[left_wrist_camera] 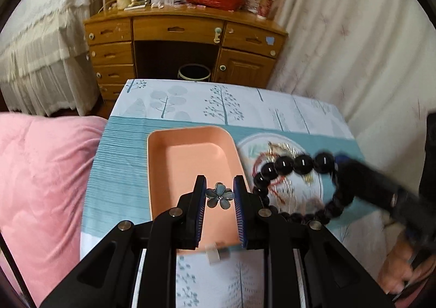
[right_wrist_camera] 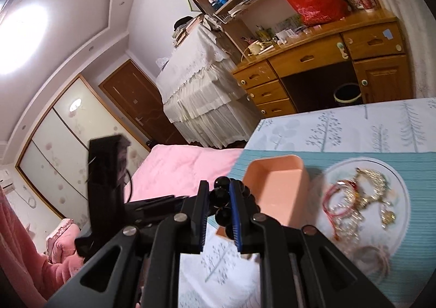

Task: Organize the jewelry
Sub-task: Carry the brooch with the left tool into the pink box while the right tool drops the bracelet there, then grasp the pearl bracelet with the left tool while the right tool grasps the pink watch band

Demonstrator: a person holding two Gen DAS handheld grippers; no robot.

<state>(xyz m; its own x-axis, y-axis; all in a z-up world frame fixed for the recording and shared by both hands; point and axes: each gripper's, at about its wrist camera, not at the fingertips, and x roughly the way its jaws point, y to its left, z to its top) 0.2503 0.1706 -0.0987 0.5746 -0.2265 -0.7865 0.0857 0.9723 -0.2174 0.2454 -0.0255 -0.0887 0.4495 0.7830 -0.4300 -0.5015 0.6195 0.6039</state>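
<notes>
A bedroom table [left_wrist_camera: 190, 106] under a tree-print cloth carries a peach tray [left_wrist_camera: 190, 150]. Over it the left gripper [left_wrist_camera: 219, 196] pinches a small flower brooch [left_wrist_camera: 219, 195] by its petals: light, rigid, probably delicate. Further right, the right gripper [right_wrist_camera: 219, 196] clamps a black bead bracelet [left_wrist_camera: 294, 166], smooth and floppy, above the jewelry plate [right_wrist_camera: 403, 188].

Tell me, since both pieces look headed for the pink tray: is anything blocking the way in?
Nothing visible does. The pink tray is open-topped with a bare floor. The left gripper holds the flower clip right over it. The right gripper holds the black bead bracelet beside the tray, above the white plate.
</notes>
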